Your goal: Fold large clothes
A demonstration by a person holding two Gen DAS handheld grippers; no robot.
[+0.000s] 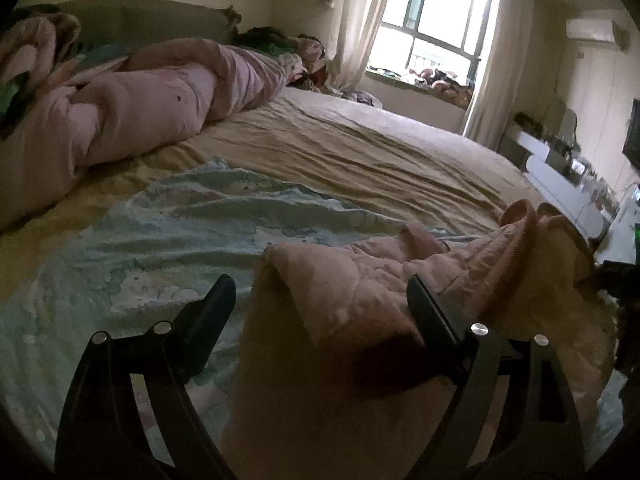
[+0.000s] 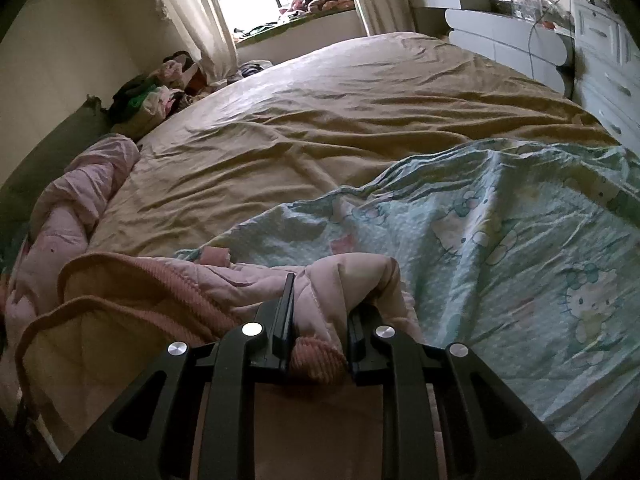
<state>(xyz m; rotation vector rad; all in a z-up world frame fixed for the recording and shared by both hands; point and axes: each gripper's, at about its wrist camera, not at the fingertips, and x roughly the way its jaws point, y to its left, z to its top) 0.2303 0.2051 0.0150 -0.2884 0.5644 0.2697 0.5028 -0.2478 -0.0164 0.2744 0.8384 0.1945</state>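
A pink quilted garment (image 1: 360, 300) with a ribbed hem lies bunched at the near edge of the bed, on a pale green cartoon-print sheet (image 1: 180, 240). My left gripper (image 1: 320, 280) stands open, its fingers wide apart on either side of a fold of the garment, with no pad pressing on it. In the right wrist view the same pink garment (image 2: 160, 288) spreads to the left, and my right gripper (image 2: 324, 300) is shut on a bunched fold of it near the ribbed edge. The fabric drapes over the right finger and hides its tip.
The bed's tan sheet (image 2: 320, 120) stretches away, wrinkled, towards the window (image 1: 432, 16). A rolled pink duvet (image 1: 140, 100) lies along the headboard side. Loose clothes (image 2: 160, 88) are piled in the far corner. White drawers (image 2: 600, 60) stand past the bed's right edge.
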